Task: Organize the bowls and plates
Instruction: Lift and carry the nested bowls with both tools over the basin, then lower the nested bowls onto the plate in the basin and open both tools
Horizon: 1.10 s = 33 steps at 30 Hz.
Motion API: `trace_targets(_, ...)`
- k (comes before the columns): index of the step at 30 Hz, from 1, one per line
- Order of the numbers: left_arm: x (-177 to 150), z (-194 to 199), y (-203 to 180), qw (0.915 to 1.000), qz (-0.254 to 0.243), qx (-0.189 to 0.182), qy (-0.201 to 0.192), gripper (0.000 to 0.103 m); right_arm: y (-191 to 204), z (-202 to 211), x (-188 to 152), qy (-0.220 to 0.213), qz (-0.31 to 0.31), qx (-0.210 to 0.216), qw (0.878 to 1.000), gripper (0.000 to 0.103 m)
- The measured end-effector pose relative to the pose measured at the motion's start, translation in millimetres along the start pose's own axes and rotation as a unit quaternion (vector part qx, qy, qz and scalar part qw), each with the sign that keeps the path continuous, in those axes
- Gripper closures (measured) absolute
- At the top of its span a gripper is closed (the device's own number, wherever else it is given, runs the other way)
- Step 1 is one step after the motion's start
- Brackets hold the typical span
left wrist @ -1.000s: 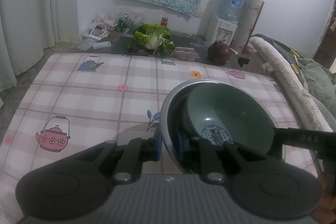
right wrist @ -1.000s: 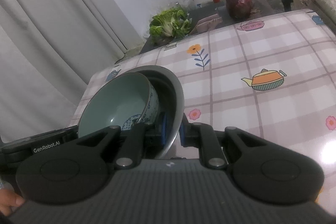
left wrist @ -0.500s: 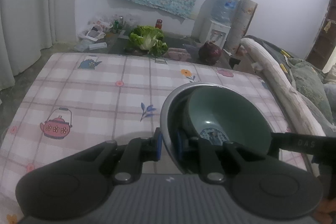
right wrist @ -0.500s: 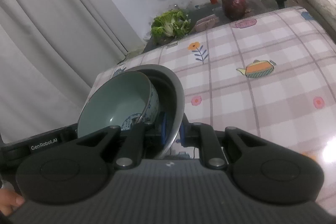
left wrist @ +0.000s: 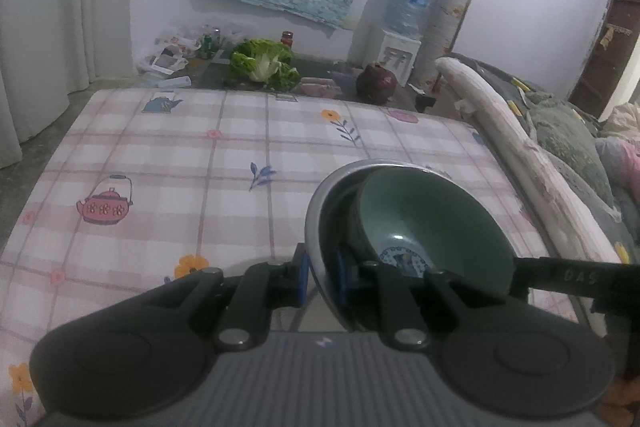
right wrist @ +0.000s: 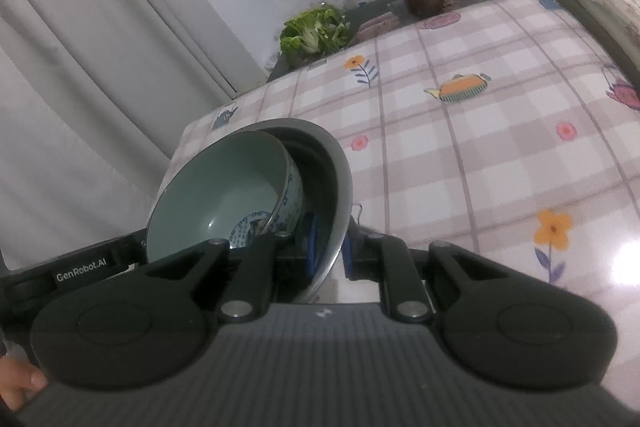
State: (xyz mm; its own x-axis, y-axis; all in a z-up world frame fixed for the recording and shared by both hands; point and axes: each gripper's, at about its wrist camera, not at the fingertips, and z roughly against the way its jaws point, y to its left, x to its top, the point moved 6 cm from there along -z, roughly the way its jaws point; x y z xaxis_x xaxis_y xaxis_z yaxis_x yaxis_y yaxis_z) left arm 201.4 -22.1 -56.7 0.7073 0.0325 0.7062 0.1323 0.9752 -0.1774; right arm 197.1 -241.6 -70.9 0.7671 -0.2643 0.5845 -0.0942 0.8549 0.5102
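A grey metal bowl [left wrist: 316,211] with a thin rim holds a green-glazed ceramic bowl [left wrist: 432,219] with a blue-and-white medallion at its bottom and blue pattern outside; the ceramic one sits tilted inside the metal one. The stack is held above the pink checked tablecloth [left wrist: 180,167] printed with teapots and flowers. The left gripper [left wrist: 320,277] is clamped on the metal bowl's rim on one side, and the right gripper [right wrist: 329,250] is clamped on the rim opposite. Beyond the table's far edge lie a leafy green cabbage [left wrist: 264,65] and a dark red round cabbage [left wrist: 376,83]; a water dispenser [left wrist: 400,39] stands at the wall
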Motion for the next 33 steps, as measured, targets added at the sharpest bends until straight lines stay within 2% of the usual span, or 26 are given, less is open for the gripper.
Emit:
trace_targets(8, -31, 0, -4, 0.9997, -0.002, -0.005, 0.024, 0.09, -10, 10, -31, 0.014, -0.01, -0.009, 1.0, 0.09)
trace_targets(16, -62, -12, 1, 0.9981, 0.006, 0.0, 0.061, 0.089, -22, 1, -60, 0.043, -0.017, -0.02, 0.999, 0.09)
trace_targets(28, -73, -14, 0, 0.997, -0.001, -0.004, 0.078, 0.089, -24, -1, -67, 0.046, -0.01, -0.031, 0.998, 0.089)
trace_targets(33, -73, -9, -1, 0.9979, -0.011, 0.001, 0.064, 0.088, -24, 0, -68, 0.048, -0.003, -0.035, 0.998, 0.088)
